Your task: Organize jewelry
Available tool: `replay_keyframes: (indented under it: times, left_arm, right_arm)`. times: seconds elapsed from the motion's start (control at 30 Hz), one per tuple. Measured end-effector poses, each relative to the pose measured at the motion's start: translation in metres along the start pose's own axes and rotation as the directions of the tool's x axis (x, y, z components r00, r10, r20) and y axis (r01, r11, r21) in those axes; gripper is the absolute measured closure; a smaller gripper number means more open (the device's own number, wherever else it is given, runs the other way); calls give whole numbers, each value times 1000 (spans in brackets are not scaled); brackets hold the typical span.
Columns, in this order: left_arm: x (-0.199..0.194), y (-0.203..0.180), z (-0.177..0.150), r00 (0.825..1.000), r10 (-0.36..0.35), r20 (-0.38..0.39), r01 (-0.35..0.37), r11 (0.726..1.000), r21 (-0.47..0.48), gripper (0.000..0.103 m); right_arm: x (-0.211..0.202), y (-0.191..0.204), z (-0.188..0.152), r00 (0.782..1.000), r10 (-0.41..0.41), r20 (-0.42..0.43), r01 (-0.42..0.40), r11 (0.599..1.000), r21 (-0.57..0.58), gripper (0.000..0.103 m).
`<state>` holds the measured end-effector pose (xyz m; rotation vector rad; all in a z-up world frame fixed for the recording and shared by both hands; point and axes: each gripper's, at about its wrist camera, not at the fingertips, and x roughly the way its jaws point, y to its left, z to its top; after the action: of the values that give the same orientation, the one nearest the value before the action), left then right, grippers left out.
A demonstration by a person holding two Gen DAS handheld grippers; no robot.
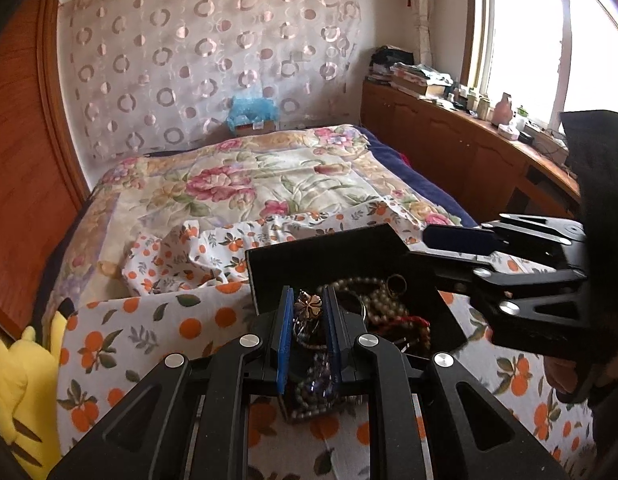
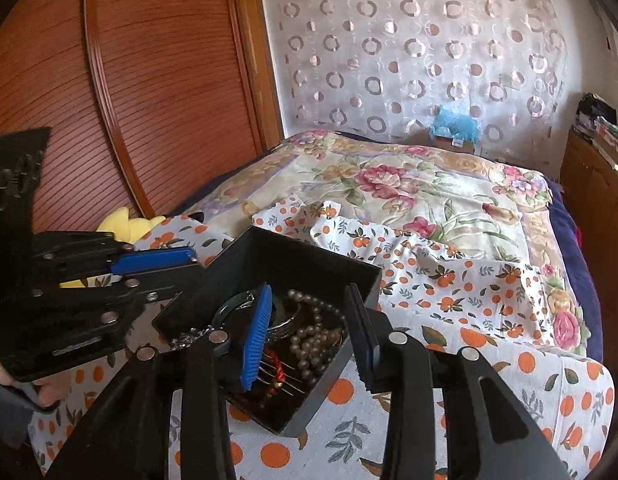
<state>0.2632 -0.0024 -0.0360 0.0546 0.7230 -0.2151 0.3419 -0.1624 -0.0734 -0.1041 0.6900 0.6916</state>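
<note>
A black open box sits on the orange-print cloth on the bed, full of tangled jewelry: a pearl necklace, a red cord piece, bead strings. My left gripper is over the box, its blue pads closed on a gold flower-shaped pendant with a chain hanging below. My right gripper is open over the box, its pads either side of the pearl necklace; it holds nothing. A green bangle lies at the box's left. The right gripper also shows in the left wrist view.
The box rests on a white cloth with orange fruit print over a floral quilt. A yellow plush toy lies at the left bed edge. A wooden wardrobe stands left; a cluttered wooden cabinet runs under the window.
</note>
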Motion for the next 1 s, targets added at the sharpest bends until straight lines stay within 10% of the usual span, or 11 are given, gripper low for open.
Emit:
replay_keyframes:
  times: [0.23, 0.63, 1.0]
  left_arm:
    - [8, -7, 4, 1000, 8, -1, -8, 1000, -11, 89]
    - [-35, -19, -18, 998, 39, 47, -38, 999, -26, 26]
    - [-93, -29, -40, 990, 78, 119, -74, 996, -40, 8]
  right_arm:
    - [-22, -4, -12, 999, -27, 18, 27, 999, 17, 63]
    - [-76, 7, -45, 990, -111, 86, 106, 992, 66, 56]
    - [-133, 23, -65, 962, -201, 183, 182, 976, 116, 26]
